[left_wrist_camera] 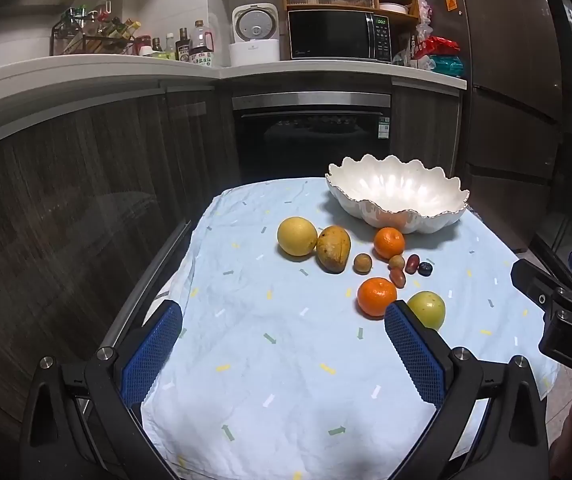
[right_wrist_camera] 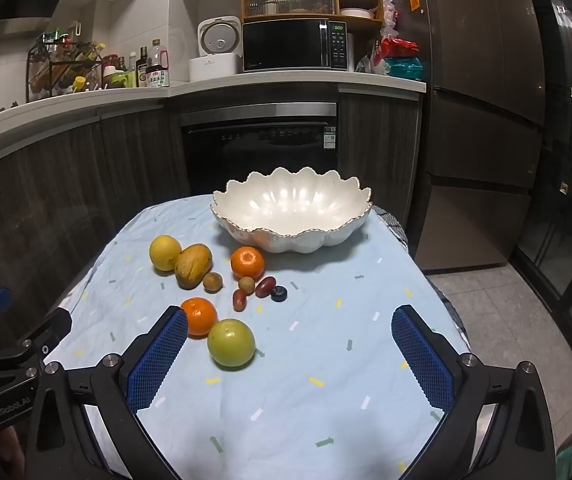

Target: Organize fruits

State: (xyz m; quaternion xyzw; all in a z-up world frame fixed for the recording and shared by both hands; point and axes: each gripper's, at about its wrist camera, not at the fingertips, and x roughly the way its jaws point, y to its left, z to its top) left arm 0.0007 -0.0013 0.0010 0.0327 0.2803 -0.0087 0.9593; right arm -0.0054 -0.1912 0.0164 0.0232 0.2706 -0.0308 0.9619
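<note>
Both my jaws are wide apart and hold nothing. My left gripper [left_wrist_camera: 282, 354] hangs over the near part of the blue cloth [left_wrist_camera: 286, 380], and my right gripper [right_wrist_camera: 290, 360] hangs over the cloth too, just beside it.

The fruits lie loose on the cloth in front of the white bowl [right_wrist_camera: 292, 210]. The bowl has a wavy rim and sits at the far end, with its long side going left to right.

The yellow round fruit [right_wrist_camera: 165, 253] is at the far left and touches the mango [right_wrist_camera: 193, 265]. The mango is the long one. It lies tilted, with its far end pointing up toward the bowl and a bit right.

One orange [right_wrist_camera: 247, 261] sits just in front of the bowl. The other orange [right_wrist_camera: 199, 316] is nearer to me, touching the green apple [right_wrist_camera: 231, 342]. The apple sits between my right fingers, closer to the left one.

Small fruits lie in the middle: two brown balls [right_wrist_camera: 213, 282], two red grapes [right_wrist_camera: 265, 286] and one dark berry [right_wrist_camera: 279, 293].
</note>
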